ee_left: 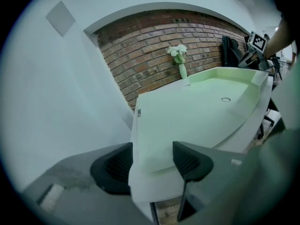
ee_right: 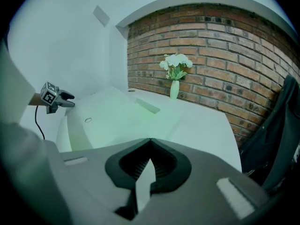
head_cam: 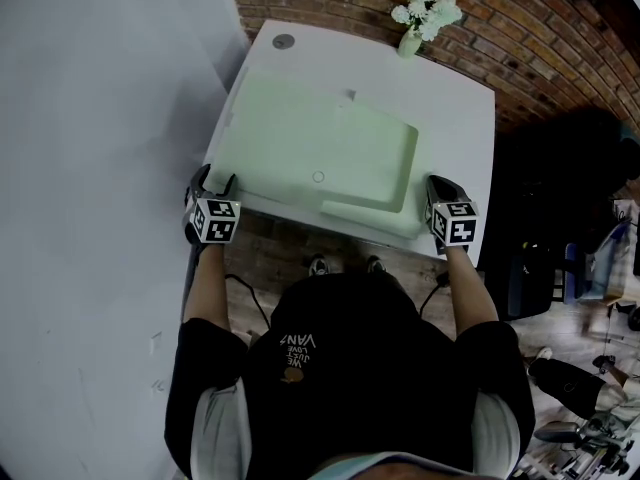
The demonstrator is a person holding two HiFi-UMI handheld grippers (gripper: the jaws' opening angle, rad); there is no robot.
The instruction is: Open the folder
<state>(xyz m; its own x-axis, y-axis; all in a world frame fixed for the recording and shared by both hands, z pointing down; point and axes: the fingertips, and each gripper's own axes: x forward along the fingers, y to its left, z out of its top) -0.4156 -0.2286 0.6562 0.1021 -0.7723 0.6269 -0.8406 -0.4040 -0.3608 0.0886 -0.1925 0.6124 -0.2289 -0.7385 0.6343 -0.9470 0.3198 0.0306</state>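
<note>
A pale green folder point(head_cam: 300, 138) lies flat and closed on the white table point(head_cam: 455, 108), with a small ring clasp point(head_cam: 318, 176) near its front edge. My left gripper point(head_cam: 213, 183) is at the table's near-left corner. Its jaws are open, astride the table's corner and the folder's corner point(ee_left: 154, 139). At the table's near-right edge is my right gripper point(head_cam: 440, 186), beside the folder's near-right corner. In the right gripper view its jaws point(ee_right: 150, 140) meet at the tips, and only a white sliver shows between the pads.
A vase of white flowers point(head_cam: 420, 18) stands at the table's far edge against the brick wall point(head_cam: 520, 28). A white wall point(head_cam: 100, 168) runs along the left. A dark chair with a jacket point(ee_right: 276, 130) stands to the right. Cables and gear lie on the floor at lower right.
</note>
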